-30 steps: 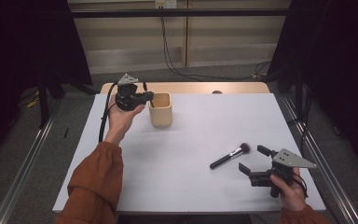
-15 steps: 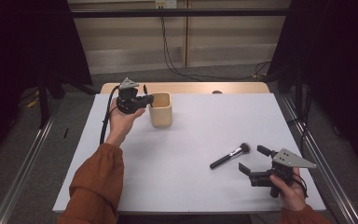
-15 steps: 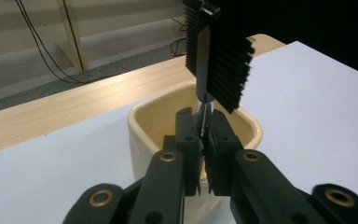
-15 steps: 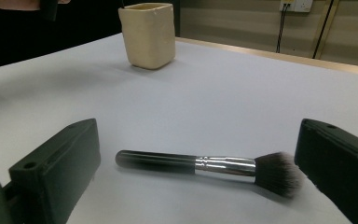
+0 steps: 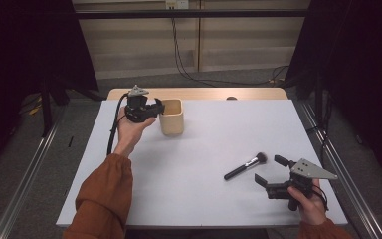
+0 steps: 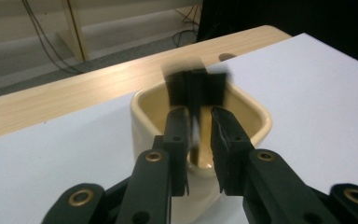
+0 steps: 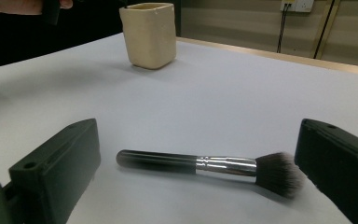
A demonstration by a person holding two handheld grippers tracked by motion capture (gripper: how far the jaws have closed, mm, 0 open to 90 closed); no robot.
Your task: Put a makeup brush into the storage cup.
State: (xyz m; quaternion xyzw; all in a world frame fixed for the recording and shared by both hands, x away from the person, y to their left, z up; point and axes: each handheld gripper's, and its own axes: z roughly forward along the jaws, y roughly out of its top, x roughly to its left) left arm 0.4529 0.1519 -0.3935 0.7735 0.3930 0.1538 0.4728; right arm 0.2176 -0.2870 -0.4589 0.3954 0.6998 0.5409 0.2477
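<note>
A cream square cup (image 5: 171, 117) stands at the table's far left. My left gripper (image 5: 158, 107) hovers at its left rim, pointing over the opening. In the left gripper view the left gripper (image 6: 200, 114) has just been opening its jaws. A dark, blurred brush-like thing (image 6: 196, 86) stands between them, its lower end down in the cup (image 6: 256, 116), and the pads no longer press on it. A black-handled makeup brush (image 5: 246, 166) lies on the table at the near right. My right gripper (image 5: 268, 169) rests open right behind it. The brush (image 7: 186, 162) lies untouched between the wide jaws.
The white table top (image 5: 214, 144) has a wooden strip (image 5: 204, 93) along its far edge. Dark curtains hang on both sides and metal rails run along the floor. The cup (image 7: 149, 35) stands far off in the right gripper view.
The left gripper has shifted slightly beside the cup. The right hand and the brush on the table have kept still.
</note>
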